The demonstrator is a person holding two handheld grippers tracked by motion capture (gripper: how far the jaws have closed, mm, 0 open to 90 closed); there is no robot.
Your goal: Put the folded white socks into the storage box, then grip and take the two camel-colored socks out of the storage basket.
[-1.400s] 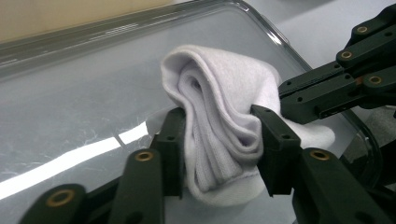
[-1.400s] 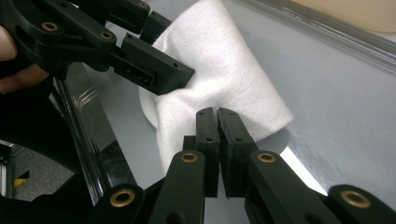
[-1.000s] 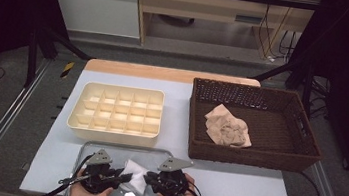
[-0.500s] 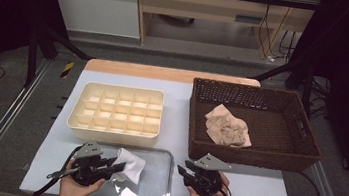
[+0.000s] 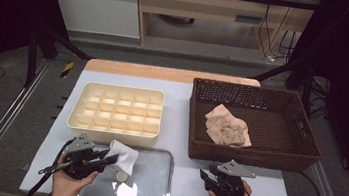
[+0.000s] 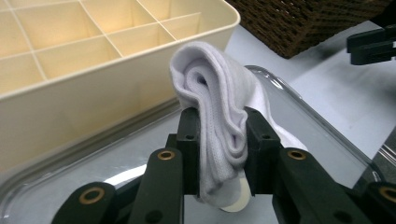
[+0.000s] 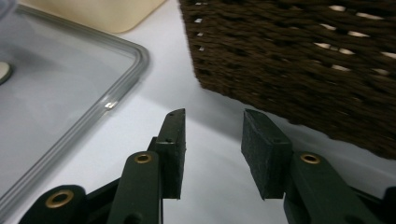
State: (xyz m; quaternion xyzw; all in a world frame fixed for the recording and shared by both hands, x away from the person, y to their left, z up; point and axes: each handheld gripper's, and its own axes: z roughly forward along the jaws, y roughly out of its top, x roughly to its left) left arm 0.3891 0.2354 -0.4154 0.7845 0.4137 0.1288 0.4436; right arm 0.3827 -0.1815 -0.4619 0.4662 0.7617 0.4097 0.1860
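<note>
1. Left gripper (image 5: 107,159), at the near left corner of the table (image 5: 179,129), is clamped on a folded white sock (image 6: 219,126); in the left gripper view both pads press the bundle from either side, and its rounded top rises above the jaws.
2. Sock and gripper hang over the clear tray (image 5: 151,186) at the near edge, just in front of the cream divided box (image 5: 114,130).
3. Right gripper (image 7: 212,149) is released, with nothing between its pads; its jaws have just been opening. It sits near the front wall of the wicker basket (image 5: 251,155), well apart from the sock.
4. A beige cloth (image 5: 228,126) lies in the basket.
5. Likely step: carrying the sock to a compartment of the box. To do it well:
   - keep the squeeze steady so the fold does not spring open;
   - lift clear of the box's near wall before moving over it;
   - centre the bundle over one cell, lower it between the dividers, then let go;
   - keep the right gripper ready to tuck in any loose end.
</note>
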